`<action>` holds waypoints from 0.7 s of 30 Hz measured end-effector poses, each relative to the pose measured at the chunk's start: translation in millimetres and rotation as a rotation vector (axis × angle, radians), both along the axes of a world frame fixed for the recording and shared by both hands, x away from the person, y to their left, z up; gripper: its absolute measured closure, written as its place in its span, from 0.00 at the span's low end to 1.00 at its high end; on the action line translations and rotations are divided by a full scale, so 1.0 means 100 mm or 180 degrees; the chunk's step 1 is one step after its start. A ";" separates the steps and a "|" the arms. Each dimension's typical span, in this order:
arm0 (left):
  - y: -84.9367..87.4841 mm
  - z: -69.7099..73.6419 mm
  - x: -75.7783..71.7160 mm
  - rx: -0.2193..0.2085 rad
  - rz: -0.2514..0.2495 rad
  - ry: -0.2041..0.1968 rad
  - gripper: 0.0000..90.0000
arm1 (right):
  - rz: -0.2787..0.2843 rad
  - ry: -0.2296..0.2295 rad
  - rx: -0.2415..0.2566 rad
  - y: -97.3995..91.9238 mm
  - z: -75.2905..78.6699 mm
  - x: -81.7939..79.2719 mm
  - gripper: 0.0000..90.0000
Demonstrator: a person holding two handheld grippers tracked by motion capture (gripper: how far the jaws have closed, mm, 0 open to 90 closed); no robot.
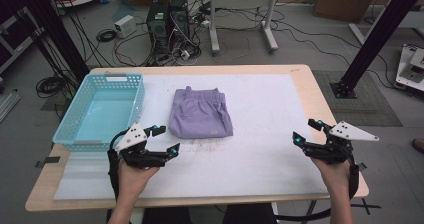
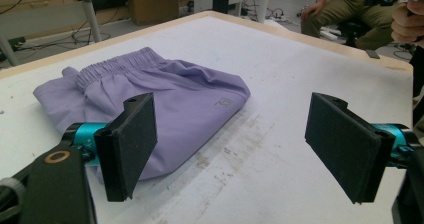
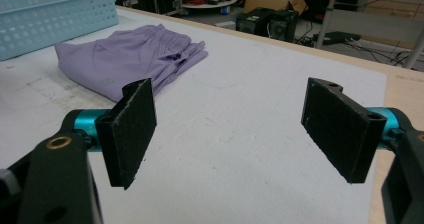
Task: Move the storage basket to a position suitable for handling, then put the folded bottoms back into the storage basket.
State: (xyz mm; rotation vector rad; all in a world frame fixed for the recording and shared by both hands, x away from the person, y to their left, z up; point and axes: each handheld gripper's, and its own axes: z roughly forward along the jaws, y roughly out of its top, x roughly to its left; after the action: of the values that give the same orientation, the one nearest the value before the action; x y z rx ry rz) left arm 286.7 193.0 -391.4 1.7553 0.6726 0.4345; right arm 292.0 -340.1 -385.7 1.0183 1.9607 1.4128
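Folded purple shorts lie flat near the middle of the white mat, their elastic waistband toward the far side. In the left gripper view the shorts sit just beyond the left jaw. My left gripper hovers open near the front left, a short way from the shorts' front left corner, with nothing between its jaws. Far off at the front right, my right gripper is open and empty too. From there the shorts show at the left, further back.
A light blue plastic basket, empty, stands at the table's left edge beside the shorts; its wall appears in the right gripper view. The wooden table rim frames the mat. A seated person is beyond the far edge.
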 end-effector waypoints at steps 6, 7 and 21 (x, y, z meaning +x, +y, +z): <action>0.08 -0.05 0.05 -0.0136 0.0185 0.0114 0.23 | 0.0021 0.0006 -0.0012 0.03 0.01 0.00 0.25; 0.09 -0.06 0.06 -0.0162 0.0223 0.0144 0.23 | 0.0030 -0.0009 -0.0018 0.04 0.01 0.00 0.25; 0.06 -0.13 0.26 -0.0256 0.0342 0.0460 0.28 | 0.0249 -0.0003 -0.0054 0.39 0.02 0.21 0.25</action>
State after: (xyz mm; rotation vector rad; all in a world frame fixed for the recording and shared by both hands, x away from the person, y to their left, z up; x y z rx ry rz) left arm 313.0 199.1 -404.7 1.6908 0.8785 0.3511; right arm 313.4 -301.3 -383.8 0.9427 2.0283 1.4355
